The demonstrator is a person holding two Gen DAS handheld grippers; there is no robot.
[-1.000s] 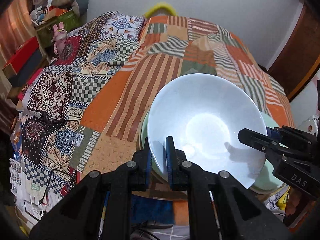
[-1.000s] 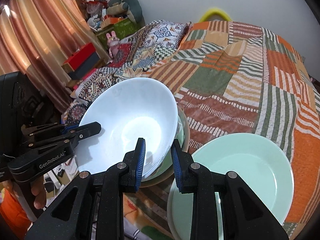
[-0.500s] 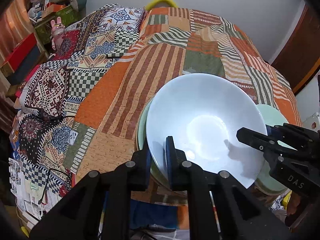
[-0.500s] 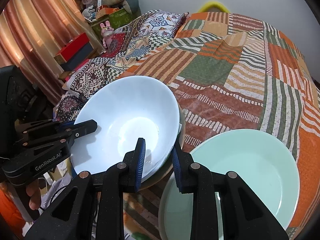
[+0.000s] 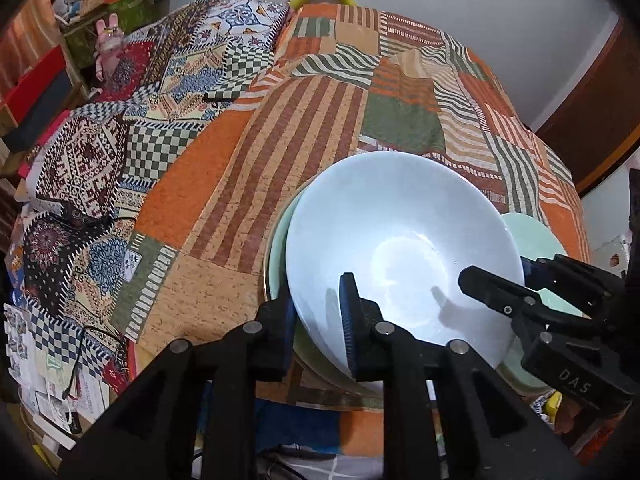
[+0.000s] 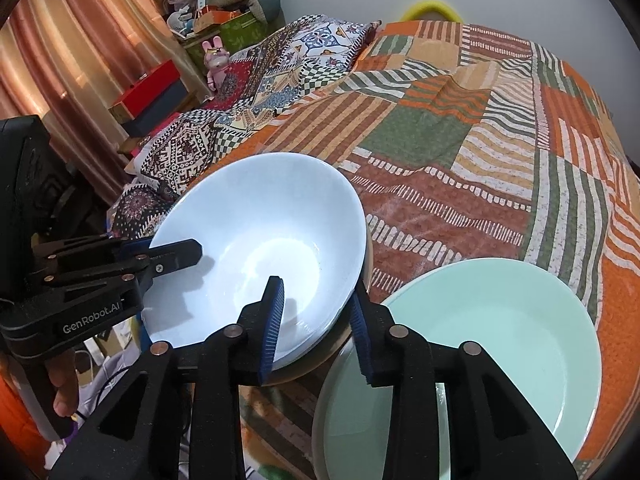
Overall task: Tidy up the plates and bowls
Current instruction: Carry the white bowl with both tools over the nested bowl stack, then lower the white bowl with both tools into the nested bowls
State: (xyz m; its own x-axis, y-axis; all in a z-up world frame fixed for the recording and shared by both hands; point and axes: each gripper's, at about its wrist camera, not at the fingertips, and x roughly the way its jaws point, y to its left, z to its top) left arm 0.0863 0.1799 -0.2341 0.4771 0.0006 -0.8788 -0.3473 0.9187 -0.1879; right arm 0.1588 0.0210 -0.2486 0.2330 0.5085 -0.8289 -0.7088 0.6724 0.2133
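Left tool [image 5: 316,316]: jaws opening, one finger inside the white bowl [image 5: 400,256] and one outside, the near rim between them — the pads look just off the wall, no longer pinching.
Right tool [image 6: 316,320]: likewise opening, astride the bowl's rim on the opposite side; the inner pad stands clear of the wall, while the outer one is hidden behind the rim, so I cannot tell whether it touches.
White bowl: the landmark here — it sits nested on a stack of pale green dishes [image 5: 280,240], their rims showing just past its left edge.
Green plate [image 6: 480,344]: just beside the bowl on its right, lying on the bed [image 6: 440,152], its near edge under the right tool.
Bed: patchwork cover beyond the bowl, soft and uneven; the stack sits at its near edge.
Step in hand: by my judgement the release of the bowl onto the stack, with the green plate still to be gathered.
Risk — tipping: the bowl appears off-centre on the stack, and the soft cover could let it rock once both tools let go.
Risk — snagging: if either tool lifts away before its jaws clear the rim, a pad could drag the bowl sideways.
Risk — edge: a nudge toward the near side could send the stack off the bed.
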